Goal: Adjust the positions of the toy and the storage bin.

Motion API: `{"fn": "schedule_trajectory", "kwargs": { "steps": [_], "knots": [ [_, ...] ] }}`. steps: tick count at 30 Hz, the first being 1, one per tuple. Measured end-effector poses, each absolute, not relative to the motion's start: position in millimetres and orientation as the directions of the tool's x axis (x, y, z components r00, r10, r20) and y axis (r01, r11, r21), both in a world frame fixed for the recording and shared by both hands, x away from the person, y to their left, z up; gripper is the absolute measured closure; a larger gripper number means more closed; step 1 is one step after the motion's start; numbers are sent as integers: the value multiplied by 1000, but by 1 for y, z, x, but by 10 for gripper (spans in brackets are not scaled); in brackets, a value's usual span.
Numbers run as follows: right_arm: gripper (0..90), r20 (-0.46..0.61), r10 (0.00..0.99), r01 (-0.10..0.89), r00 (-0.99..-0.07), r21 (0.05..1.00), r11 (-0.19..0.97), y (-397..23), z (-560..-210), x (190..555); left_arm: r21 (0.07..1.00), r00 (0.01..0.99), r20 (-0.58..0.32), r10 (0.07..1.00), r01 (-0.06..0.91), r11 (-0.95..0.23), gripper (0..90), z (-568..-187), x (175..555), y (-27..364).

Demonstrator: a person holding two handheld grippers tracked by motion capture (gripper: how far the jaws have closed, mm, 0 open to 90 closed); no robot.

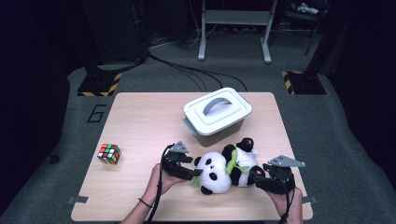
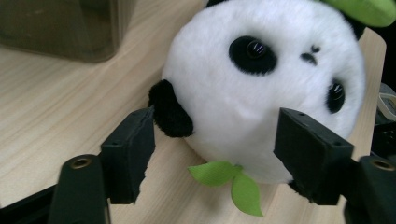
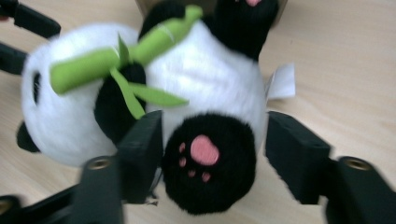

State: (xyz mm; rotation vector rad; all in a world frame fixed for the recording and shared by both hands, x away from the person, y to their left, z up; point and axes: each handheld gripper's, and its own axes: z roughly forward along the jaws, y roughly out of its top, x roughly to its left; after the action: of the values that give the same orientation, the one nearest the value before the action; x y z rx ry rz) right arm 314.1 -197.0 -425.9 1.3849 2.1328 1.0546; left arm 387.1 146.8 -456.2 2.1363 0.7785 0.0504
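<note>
Lying on pale wood-grain table (image 1: 140, 121), fluffy round-headed plush panda (image 1: 219, 170)

Look past the table (image 1: 140, 112) at about ten o'clock: you can read one sign, a large dark numeral "6" (image 1: 96, 113) marked on the grey floor (image 1: 70, 140) just off the table's far-left corner. The white fabric tag (image 3: 280, 82) on the plush panda (image 3: 205, 79), at about two o'clock from its pink-padded foot in the right gripper view, shows you no readable print. The yellow-and-black hazard stripes (image 1: 99, 87) on the stand bases at ten and two o'clock carry no words.
</note>
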Motion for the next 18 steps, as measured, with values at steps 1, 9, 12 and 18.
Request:
{"fn": "schedule_trajectory", "kwargs": {
  "steps": [1, 9, 12, 18],
  "knots": [
    [320, 79, 893, 596, -443, 770, 228, -198, -422, 315, 735, 805, -227, 548, 510, -446, 246, -454, 385, 147],
    [193, 93, 880, 601, -465, 764, 236, -205, -414, 342, 758, 837, -222, 501, 471, -451, 176, -445, 372, 125],
    [201, 105, 871, 624, -480, 738, 255, -205, -422, 356, 753, 843, -219, 492, 466, -464, 182, -452, 370, 112],
    [464, 208, 838, 685, -505, 686, 243, -200, -441, 367, 752, 844, -190, 501, 454, -479, 288, -458, 371, 109]
  ]
}}
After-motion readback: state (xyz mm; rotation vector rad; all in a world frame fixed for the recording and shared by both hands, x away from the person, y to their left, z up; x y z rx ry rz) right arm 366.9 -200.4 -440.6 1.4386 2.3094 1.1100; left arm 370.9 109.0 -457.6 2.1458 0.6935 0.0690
